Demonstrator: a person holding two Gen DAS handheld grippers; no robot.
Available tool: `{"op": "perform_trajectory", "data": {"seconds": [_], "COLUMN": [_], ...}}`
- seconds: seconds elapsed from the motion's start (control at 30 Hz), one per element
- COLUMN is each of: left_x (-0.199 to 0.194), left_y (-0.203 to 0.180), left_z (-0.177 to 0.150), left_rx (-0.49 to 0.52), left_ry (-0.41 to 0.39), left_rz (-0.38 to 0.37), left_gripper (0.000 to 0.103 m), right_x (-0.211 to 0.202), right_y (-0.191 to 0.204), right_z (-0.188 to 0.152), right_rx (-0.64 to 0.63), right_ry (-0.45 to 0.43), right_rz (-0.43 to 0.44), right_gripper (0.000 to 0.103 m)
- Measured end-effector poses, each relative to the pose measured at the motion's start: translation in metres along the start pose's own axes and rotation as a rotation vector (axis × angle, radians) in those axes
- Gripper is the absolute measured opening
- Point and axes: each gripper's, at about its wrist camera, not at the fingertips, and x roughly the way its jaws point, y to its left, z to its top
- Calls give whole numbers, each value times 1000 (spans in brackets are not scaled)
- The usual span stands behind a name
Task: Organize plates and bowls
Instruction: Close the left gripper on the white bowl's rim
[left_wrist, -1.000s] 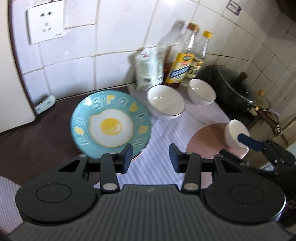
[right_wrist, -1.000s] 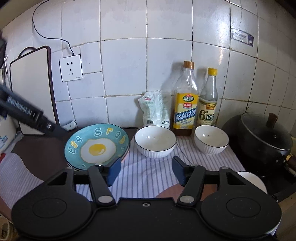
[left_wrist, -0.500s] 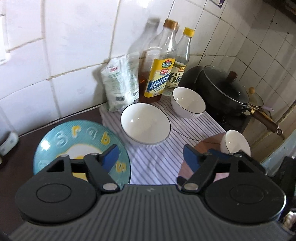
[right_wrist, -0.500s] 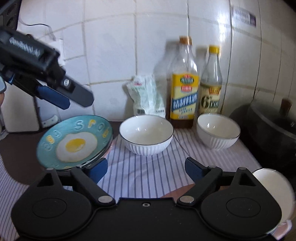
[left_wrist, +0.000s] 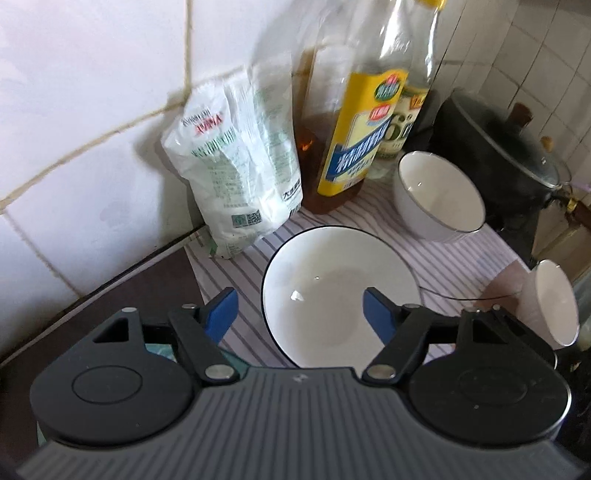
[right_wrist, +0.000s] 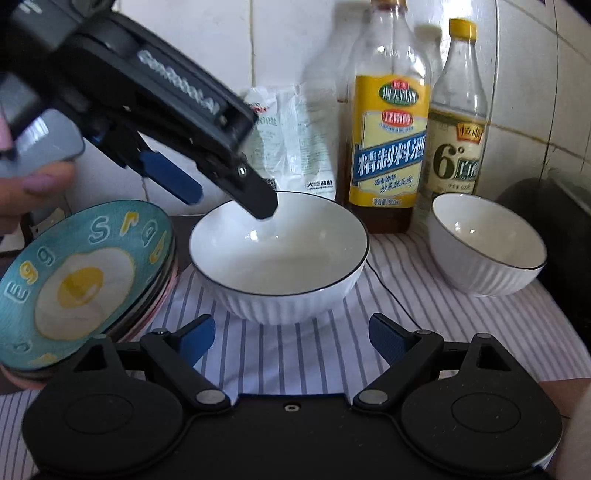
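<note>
A white salt bag (right_wrist: 291, 144) is leaning against the tiled wall (left_wrist: 92, 110), beside a cooking wine bottle (right_wrist: 388, 129) and a vinegar bottle (right_wrist: 458, 122). A lidded black pot (left_wrist: 498, 147) is sitting right of the striped cloth (right_wrist: 332, 350).

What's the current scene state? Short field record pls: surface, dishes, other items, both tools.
surface: striped cloth on a dark counter
wide bowl: white, dark rim, upright, empty
small bowl: white, to the right, by the bottles
plates: egg plate on top of a stack, left of the wide bowl
other: salt bag, two bottles, lidded black pot
left tool: jaws closing, one finger over the wide bowl, one outside its rim; no contact seen
right tool: open, empty, short of the wide bowl
</note>
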Motion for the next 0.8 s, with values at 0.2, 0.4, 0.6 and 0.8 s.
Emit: {"op": "perform_trajectory", "data": {"seconds": [0.2,0.4,0.6,0.8], "left_x": [19,31,22,9], "left_y": [4,7,0,-18], "left_z": [7,7,2,-4], "left_rx": [-25,-31,-31,9], "left_ry": [31,71,63,44], "left_rz": [-17,41,51,71], "left_gripper": [41,17,17,17], "right_x": [13,20,14,-3], "right_y": [-3,-1,-10,-11], "right_z": [3,5,0,-5], "right_rx": [14,21,100,116], "right_ry": [-19,-36,-54,-97], "right_rz": [50,86,125,110], "right_gripper": [92,93,93,93]}}
